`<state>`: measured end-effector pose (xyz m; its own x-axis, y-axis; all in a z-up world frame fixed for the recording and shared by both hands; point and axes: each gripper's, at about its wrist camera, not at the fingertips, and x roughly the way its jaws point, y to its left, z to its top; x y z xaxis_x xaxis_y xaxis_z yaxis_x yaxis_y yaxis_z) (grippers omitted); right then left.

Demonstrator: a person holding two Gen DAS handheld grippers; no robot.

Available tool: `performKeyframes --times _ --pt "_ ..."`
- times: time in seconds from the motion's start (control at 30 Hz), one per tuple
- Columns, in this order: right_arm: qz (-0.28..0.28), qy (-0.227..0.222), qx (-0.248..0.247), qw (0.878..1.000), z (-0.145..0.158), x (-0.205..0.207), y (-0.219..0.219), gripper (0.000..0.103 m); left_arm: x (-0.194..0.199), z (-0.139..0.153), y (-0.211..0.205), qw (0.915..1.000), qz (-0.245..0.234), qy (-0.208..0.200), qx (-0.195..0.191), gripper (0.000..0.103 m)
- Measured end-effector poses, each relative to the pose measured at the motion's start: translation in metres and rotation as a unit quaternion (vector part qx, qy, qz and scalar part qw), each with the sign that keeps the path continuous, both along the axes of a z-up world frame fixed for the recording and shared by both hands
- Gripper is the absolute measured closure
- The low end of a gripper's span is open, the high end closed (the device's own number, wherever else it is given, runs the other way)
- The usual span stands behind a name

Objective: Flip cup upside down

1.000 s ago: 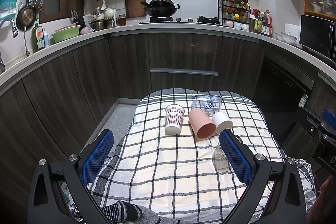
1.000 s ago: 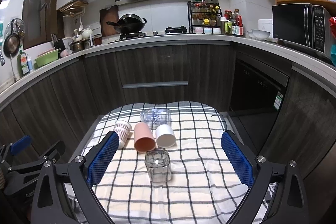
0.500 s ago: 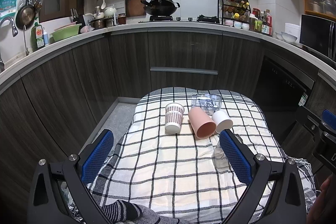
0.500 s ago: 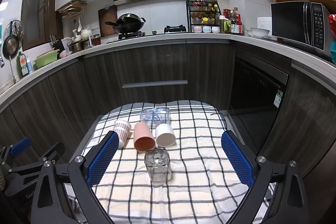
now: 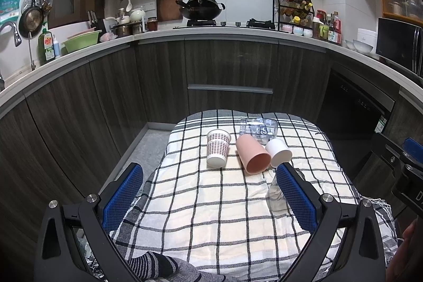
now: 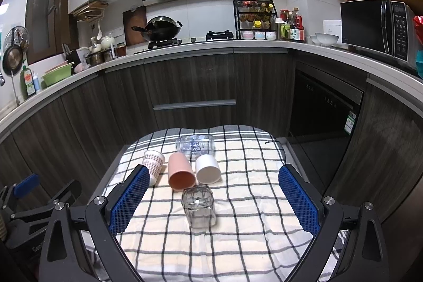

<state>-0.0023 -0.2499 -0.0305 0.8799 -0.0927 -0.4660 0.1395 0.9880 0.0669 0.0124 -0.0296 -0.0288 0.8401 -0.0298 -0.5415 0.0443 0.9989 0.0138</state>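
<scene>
The clear glass cup [image 6: 198, 207] is seen whole only in the right wrist view, standing on the checked cloth [image 6: 251, 202] just in front of the pink cup [image 6: 180, 174]; whether its mouth is up or down can't really be told. In the left wrist view that glass [image 5: 275, 196] is mostly blocked by a blue finger pad [image 5: 297, 198], so only a blurry sliver is caught.

The patterned paper cup [image 5: 217, 148] is shown clearly from the left, upright, just left of the pink cup [image 5: 252, 154]; from the right it's partly covered by a finger pad [image 6: 129, 200]. The pink cup and the white cup [image 6: 207, 168] just to its right are lying on their sides, mouths toward the cameras, nothing visible inside. Behind the pink cup a clear printed jar [image 6: 195, 146] is lying on its side; its contents can't be made out.

The left gripper [image 5: 210, 198] is held with fingers spread wide, nothing between them. Same for the right gripper [image 6: 210, 200], spread wide, with the glass cup seen in the gap between its fingers.
</scene>
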Motion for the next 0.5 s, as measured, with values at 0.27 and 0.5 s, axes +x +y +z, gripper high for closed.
performKeyframes --times 0.27,0.5 --pt "-0.001 0.001 0.001 1.000 -0.0011 0.0000 0.0004 0.005 0.0004 -0.0003 0.0021 1.0000 -0.003 0.005 -0.007 0.000" --pt "-0.003 0.003 0.003 1.000 -0.0028 0.0005 0.0001 0.005 0.0022 -0.0016 0.0049 1.0000 0.004 0.007 -0.002 0.000"
